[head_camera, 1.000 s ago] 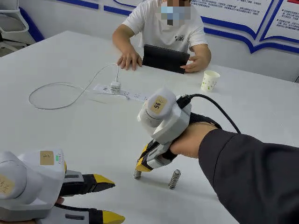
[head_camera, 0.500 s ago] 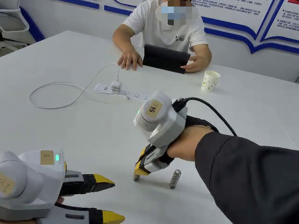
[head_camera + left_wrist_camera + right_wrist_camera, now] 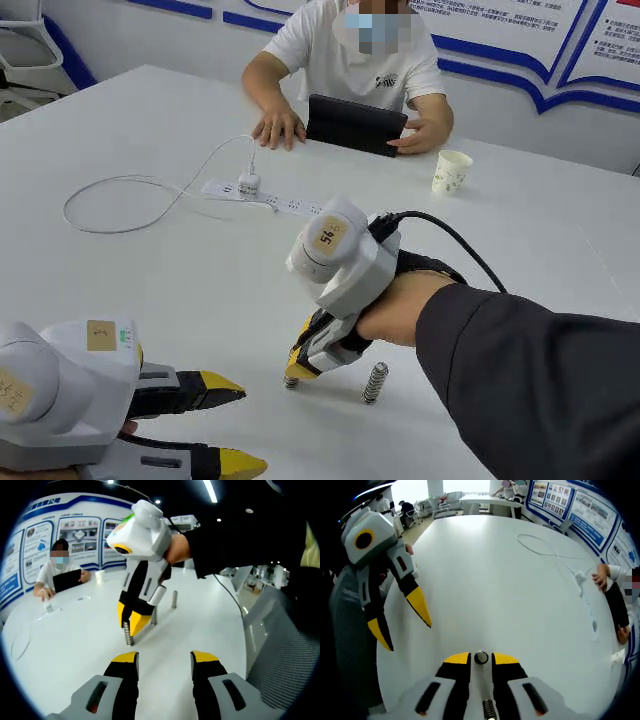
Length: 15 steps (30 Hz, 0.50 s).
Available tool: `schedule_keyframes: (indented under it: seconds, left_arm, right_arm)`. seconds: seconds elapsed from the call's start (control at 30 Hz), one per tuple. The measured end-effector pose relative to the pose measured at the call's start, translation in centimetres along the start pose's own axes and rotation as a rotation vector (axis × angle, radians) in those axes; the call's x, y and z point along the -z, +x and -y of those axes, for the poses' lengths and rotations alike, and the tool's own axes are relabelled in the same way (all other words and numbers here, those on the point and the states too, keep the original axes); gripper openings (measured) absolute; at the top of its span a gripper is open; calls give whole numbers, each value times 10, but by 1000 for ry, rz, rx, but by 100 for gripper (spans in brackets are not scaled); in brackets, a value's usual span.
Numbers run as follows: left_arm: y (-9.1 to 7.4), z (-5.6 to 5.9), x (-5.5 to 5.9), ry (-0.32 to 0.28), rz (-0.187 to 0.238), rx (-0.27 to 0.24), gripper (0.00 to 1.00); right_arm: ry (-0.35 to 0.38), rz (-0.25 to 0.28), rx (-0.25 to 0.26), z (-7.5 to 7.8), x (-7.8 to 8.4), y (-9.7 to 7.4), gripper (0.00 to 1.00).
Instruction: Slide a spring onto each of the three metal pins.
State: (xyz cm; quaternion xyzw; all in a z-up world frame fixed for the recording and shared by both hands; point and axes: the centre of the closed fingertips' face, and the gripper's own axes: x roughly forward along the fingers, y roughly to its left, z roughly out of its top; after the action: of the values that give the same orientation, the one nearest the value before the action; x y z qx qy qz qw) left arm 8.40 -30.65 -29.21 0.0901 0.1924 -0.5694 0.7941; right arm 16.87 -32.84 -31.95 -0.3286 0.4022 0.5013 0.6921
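Pinching down from above, your right gripper (image 3: pixel 296 368) stands steeply tilted, its yellow tips clenched on the top of the first spring (image 3: pixel 291 382). That spring stands upright on the white tabletop (image 3: pixel 180 290), close to its near edge. In the right gripper view the spring's round end sits squarely between the two tips and touches both, as far as you can tell. In the left gripper view the tips meet in a narrow V over the coil, and its lower turns show beneath them.

The second spring (image 3: pixel 375 383) stands upright just beside the first, to its right in the head view and apart from the gripper. Further back in the left gripper view, a third pin (image 3: pixel 174 599) stands upright on the tabletop. It is too small to tell whether it carries a coil.

Your left gripper (image 3: pixel 232 427) hangs low by the near edge, left of the springs and well apart from them. It is released, with its jaws spread wide and pointing toward the springs.

At the far edge a seated person (image 3: pixel 340 60) rests both hands on the tabletop beside a dark tablet (image 3: pixel 355 125). A paper cup (image 3: pixel 450 172) stands to the right of the tablet. Nearer the middle lies a power strip (image 3: pixel 265 200), and its white cable (image 3: pixel 110 195) loops toward the left edge.
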Motion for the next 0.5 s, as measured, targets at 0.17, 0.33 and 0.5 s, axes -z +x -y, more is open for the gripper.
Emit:
schedule_keyframes:
  seconds: [0.17,0.33,0.5]
  left_arm:
    - [0,-1,-1,1,1,-2,43]
    - [1,-1,-2,0,3,-3,43]
    - [2,-1,-2,-5,3,-4,44]
  right_arm:
    - [8,12,13,4,2,-7,21]
    - [28,27,19,5,7,-18,22]
    - [37,37,25,6,12,-27,23]
